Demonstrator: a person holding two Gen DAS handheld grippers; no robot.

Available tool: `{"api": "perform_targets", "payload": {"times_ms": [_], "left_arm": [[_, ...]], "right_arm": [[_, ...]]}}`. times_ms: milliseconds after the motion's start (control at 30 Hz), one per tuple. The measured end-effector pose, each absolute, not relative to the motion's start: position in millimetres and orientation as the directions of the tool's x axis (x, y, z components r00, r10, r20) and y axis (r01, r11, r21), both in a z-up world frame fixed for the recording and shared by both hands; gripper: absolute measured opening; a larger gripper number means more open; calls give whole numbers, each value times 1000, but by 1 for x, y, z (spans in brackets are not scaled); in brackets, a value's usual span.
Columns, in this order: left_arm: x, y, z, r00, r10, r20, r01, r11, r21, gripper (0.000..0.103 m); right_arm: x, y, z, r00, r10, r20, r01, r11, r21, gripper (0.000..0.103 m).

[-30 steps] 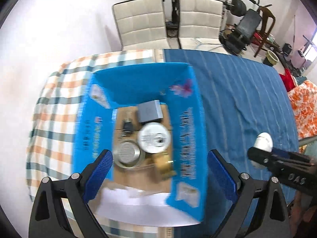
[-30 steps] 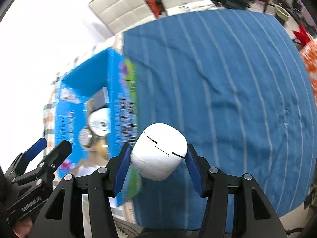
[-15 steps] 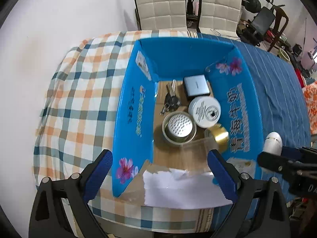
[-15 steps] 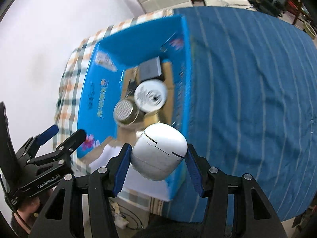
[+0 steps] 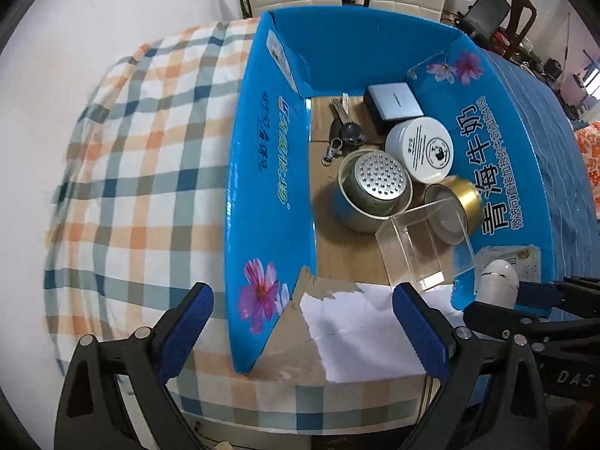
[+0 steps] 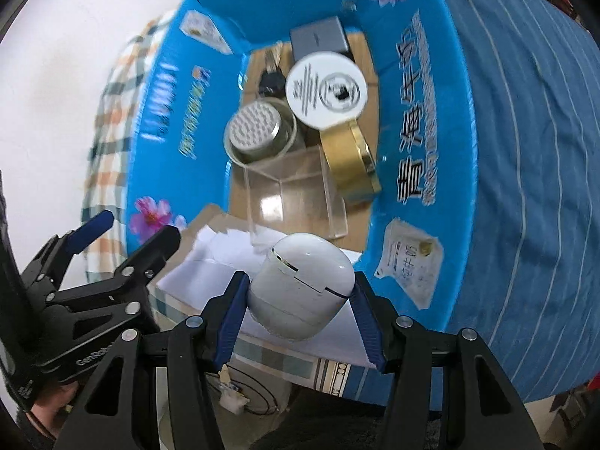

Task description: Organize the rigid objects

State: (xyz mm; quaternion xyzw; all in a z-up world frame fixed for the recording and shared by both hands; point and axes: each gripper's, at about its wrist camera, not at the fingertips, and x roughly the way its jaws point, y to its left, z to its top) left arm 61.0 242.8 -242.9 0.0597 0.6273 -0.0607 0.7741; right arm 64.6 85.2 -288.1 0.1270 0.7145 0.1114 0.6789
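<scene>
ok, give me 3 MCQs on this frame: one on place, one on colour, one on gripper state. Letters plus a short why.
1. Where is the clear acrylic box?
A. inside the blue carton
B. on the plaid cloth
C. on a chair

2. What colour is the case in the right gripper?
A. gold
B. white
C. grey

3. What is the left gripper's state?
A. shut on keys
B. shut on paper
C. open, holding nothing

Answers:
1. A, it sits on the blue carton's cardboard floor beside the gold tin.
2. B, the white case is clamped in the right gripper.
3. C, the left gripper has its jaws wide apart with nothing gripped.
</scene>
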Motion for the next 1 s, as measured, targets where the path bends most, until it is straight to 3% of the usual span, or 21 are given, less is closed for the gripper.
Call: {"api": "perform_targets", "payload": {"times_ms": [800,900,1000], "left_arm": [[66,247,-266,176,-59,-983,139,990,-35,98],[66,247,-263,181,-50,-982,135,991,-26,98],[67,247,-261,182,-57,-982,129,991,-33,98]], "right_arm": [[70,110,-329,-129,162,-978,-81,982,173,58],[71,109,-330,-135,165,-977,-66,982,175,60],[72,104,-327,-125,167,-978,-52,983,174,71]]}}
